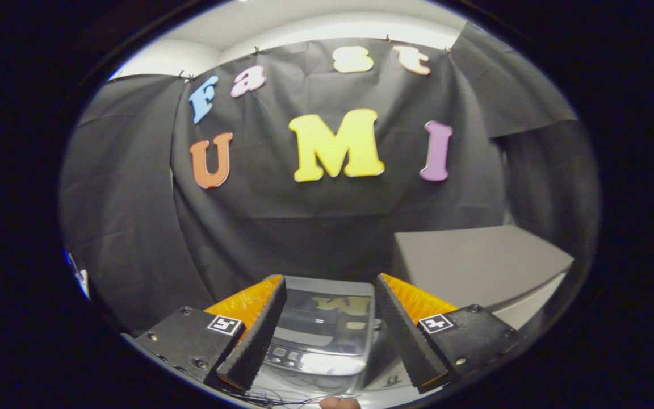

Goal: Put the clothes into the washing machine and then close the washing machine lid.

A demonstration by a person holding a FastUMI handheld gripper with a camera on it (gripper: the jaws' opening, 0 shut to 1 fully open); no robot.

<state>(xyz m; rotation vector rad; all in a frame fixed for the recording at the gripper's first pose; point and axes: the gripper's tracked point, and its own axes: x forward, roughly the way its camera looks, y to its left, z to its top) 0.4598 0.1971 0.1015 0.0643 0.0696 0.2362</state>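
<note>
1. Gripper view: the gripper [330,326] has its fingers spread wide and holds nothing.
2. Between and just below the fingers sits the washing machine [321,341]; its glossy lid [330,318] looks shut, with a button panel [284,355] on the near side.
3. Beyond the right finger stands a grey box [474,261].
4. I cannot make out any clothes.
5. Risk: a closed lid blocks loading, and a finger could slip on its smooth surface when lifting it.

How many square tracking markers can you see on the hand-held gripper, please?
2: one marker on the block behind the left finger, the other marker behind the right finger. The hand-held gripper is open above the washing machine.
</note>
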